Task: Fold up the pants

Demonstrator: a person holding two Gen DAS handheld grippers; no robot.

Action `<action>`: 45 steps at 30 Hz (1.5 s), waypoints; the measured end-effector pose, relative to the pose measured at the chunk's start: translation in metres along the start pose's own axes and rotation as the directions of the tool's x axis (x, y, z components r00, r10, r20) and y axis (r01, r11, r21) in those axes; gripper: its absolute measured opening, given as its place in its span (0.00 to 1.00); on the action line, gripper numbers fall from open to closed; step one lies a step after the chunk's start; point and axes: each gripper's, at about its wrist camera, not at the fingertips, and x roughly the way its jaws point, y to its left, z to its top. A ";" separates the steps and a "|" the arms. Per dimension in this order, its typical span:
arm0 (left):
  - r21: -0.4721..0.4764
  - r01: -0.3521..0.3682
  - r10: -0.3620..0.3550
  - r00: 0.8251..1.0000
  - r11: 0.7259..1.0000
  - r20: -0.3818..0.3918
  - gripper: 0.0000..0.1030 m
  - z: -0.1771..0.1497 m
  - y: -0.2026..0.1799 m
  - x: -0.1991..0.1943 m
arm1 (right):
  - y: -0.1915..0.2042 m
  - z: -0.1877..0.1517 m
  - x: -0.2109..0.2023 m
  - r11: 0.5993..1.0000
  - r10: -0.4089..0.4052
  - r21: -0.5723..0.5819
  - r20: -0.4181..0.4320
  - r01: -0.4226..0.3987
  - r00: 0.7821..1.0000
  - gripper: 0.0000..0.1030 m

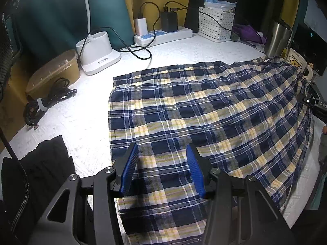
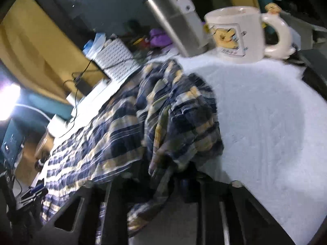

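The left wrist view looks steeply down along its own gripper [image 1: 162, 169], whose blue fingers frame the picture's lower middle, close over the near end of the plaid pants [image 1: 204, 110] on the white table cover [image 1: 85, 122]; at 12 o'clock lie the power strip [image 1: 163, 34] and the white basket [image 1: 216, 23]. The right wrist view is blurred and rolled, sitting very near the bunched cloth, with the mug [image 2: 235, 34] at 1 o'clock. Both share the pants, the basket, the steel flask [image 1: 278, 38] and the mug; the left gripper shows at 8 o'clock in the right view.

left hand-held gripper [image 1: 162, 170] parted, right hand-held gripper [image 2: 163, 175] clamped
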 end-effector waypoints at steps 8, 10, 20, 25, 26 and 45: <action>-0.030 0.007 -0.007 1.000 1.000 0.023 0.47 0.003 0.003 -0.007 | -0.003 0.000 -0.013 0.999 0.021 -0.025 0.033 -0.020 0.999 0.12; -0.024 0.009 -0.008 1.000 1.000 0.024 0.47 0.003 0.001 -0.008 | -0.007 0.000 -0.017 1.000 0.017 -0.027 0.040 -0.016 0.999 0.12; 0.001 0.023 -0.023 1.000 1.000 0.012 0.47 -0.001 -0.006 -0.010 | -0.024 0.001 -0.045 1.000 -0.026 -0.013 0.095 0.027 0.995 0.11; -0.017 0.047 -0.047 0.999 0.999 0.014 0.47 -0.003 -0.005 -0.011 | -0.029 0.003 -0.058 0.998 -0.053 -0.011 0.121 0.054 0.991 0.10; -0.019 0.050 -0.050 0.999 0.999 0.009 0.47 -0.005 -0.005 -0.010 | -0.030 0.004 -0.060 0.999 -0.052 -0.010 0.123 0.053 0.991 0.10; -0.032 0.086 -0.087 0.996 0.996 -0.020 0.07 -0.038 0.010 0.001 | 0.006 0.010 -0.076 0.996 -0.034 -0.075 0.170 0.047 0.985 0.09</action>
